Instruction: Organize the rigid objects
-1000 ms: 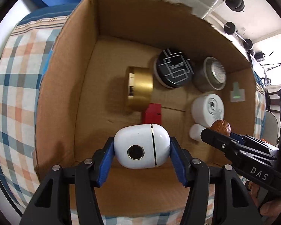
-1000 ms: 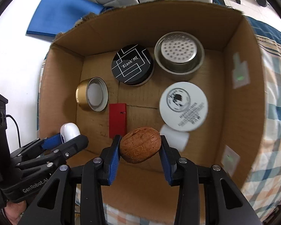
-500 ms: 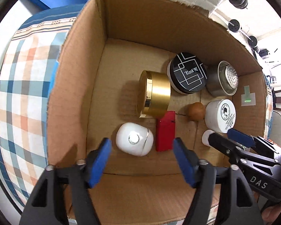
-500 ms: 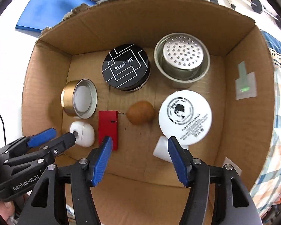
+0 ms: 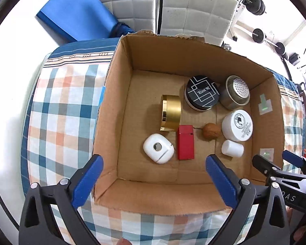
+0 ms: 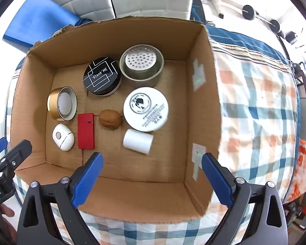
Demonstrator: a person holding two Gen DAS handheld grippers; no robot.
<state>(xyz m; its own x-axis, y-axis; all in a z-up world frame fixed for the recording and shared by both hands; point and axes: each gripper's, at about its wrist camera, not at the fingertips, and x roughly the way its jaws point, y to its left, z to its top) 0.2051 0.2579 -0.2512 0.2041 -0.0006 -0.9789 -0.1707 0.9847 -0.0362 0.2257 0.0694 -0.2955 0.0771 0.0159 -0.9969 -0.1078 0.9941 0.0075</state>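
Both tools hang above the near wall of the cardboard box point(image 5: 112, 106), and every item lies on its floor. The left gripper point(image 5: 153, 175) has its blue pads spread wide with nothing between them; the right gripper point(image 6: 152, 173) stands equally wide and empty.

Taking the red case point(image 6: 86, 130) as landmark: the white earbud case point(image 6: 63, 136) lies just beside it toward the box's left wall, the walnut point(image 6: 109, 118) just beside it on the other side, and the gold lid point(image 6: 62, 103) behind the earbud case. Beyond the walnut sit the white cream jar point(image 6: 145, 109) and, nearer the grippers, a small white cylinder point(image 6: 138, 141) on its side. The black "Blank ME" tin point(image 6: 102, 75) and the perforated steel cup point(image 6: 141, 64) stand by the far wall.

The jar's small print is too blurred to read. In the left wrist view the gold lid shows only its side, its inside hidden.
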